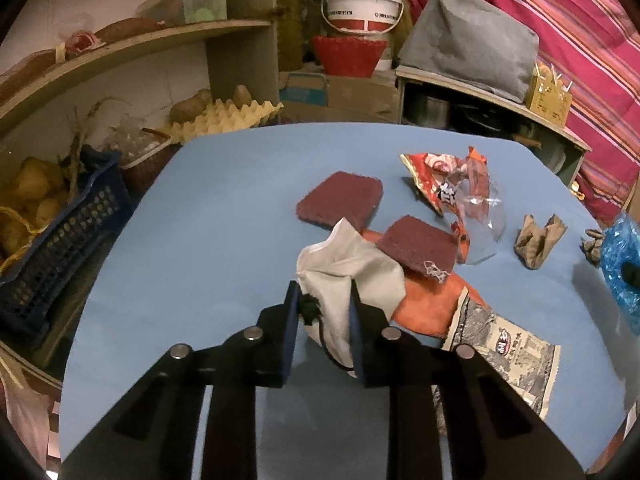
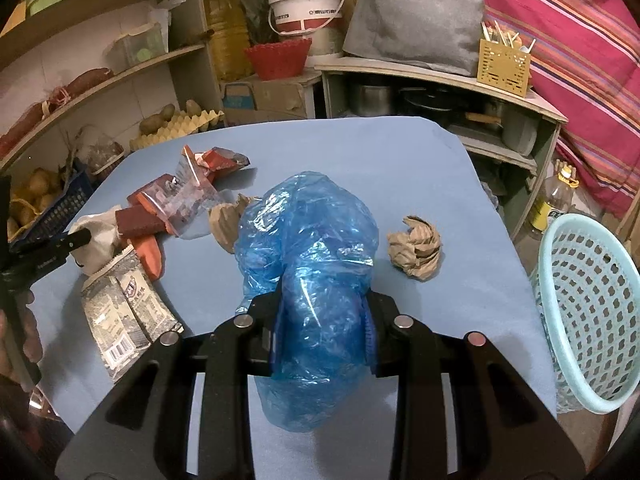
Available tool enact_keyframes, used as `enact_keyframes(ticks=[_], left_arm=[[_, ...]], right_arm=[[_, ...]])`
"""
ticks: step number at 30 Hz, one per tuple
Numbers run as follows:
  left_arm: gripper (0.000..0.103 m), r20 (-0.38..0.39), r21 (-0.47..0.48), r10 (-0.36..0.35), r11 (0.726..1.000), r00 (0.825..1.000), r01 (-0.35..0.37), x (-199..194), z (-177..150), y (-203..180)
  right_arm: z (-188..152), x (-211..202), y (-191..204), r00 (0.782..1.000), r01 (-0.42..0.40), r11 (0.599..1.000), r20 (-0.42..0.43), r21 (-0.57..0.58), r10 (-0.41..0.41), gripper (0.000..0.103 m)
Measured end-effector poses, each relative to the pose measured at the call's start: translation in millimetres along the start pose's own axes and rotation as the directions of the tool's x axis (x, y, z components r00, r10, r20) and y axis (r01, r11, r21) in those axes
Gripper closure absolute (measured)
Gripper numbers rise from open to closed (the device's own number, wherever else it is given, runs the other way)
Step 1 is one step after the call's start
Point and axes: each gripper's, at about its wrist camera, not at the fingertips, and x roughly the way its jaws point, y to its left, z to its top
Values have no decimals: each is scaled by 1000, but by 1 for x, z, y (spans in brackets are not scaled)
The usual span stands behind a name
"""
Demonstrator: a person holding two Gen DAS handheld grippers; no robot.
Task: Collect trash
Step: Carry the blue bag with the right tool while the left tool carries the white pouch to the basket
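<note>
My left gripper [image 1: 324, 304] is shut on a crumpled white tissue [image 1: 344, 268] on the blue table [image 1: 208, 220]. My right gripper [image 2: 324, 312] is shut on a blue plastic bag [image 2: 312, 248], also seen in the left wrist view [image 1: 622, 264]. Other trash lies on the table: a red snack wrapper with clear plastic [image 1: 452, 184], an orange wrapper [image 1: 428, 304], a grey printed packet [image 1: 508, 356], and crumpled brown paper [image 1: 540, 240]. Another brown paper ball [image 2: 416, 248] lies right of the bag.
Two dark red scouring pads [image 1: 340, 200] lie mid-table. A light blue mesh basket [image 2: 588, 312] stands off the table's right edge. Shelves with potatoes and a blue crate [image 1: 60, 248] are left; a bucket [image 1: 360, 4] and a low shelf are behind.
</note>
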Motion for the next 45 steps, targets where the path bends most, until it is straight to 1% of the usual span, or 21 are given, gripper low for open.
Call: enact_keyframes(ticks=[5, 10, 15, 18, 22, 27, 31, 34, 36, 38, 42, 45], left_arm=[[82, 35, 6, 37, 999, 999, -37, -17, 4, -2], [82, 115, 0, 53, 999, 992, -54, -50, 14, -14], [82, 151, 16, 42, 999, 988, -44, -70, 24, -36], [82, 156, 19, 21, 1000, 987, -24, -76, 29, -53], [82, 173, 55, -15, 998, 985, 6, -83, 37, -92], [82, 201, 99, -75, 994, 977, 56, -89, 45, -144], [81, 212, 135, -128, 986, 969, 101, -90, 44, -193], [81, 204, 154, -162, 979, 965, 132, -86, 42, -227], [81, 196, 165, -183, 974, 963, 152, -82, 42, -247], [81, 190, 183, -205, 968, 960, 171, -80, 42, -271], [81, 187, 215, -244, 955, 952, 202, -76, 42, -309], [81, 182, 237, -274, 944, 945, 228, -73, 41, -334]], right_arm=[[1, -3, -2, 1000, -3, 1000, 14, 0, 3, 72], [7, -15, -7, 999, -10, 1000, 51, 3, 10, 72], [15, -34, -13, 996, 5, 1000, 93, -24, -2, 72], [20, -48, -28, 993, 10, 1000, 116, -11, -8, 72], [25, -66, -58, 988, 36, 999, 147, 18, -38, 72], [26, -94, -116, 978, 82, 993, 186, 91, -98, 72], [17, -113, -165, 961, 151, 978, 209, 143, -179, 72], [7, -120, -200, 948, 206, 960, 204, 189, -244, 72], [1, -122, -218, 945, 218, 952, 197, 213, -261, 72], [-4, -121, -234, 946, 217, 946, 188, 242, -266, 72], [-11, -118, -249, 940, 255, 939, 168, 231, -296, 72], [-18, -120, -263, 942, 246, 934, 163, 260, -293, 72]])
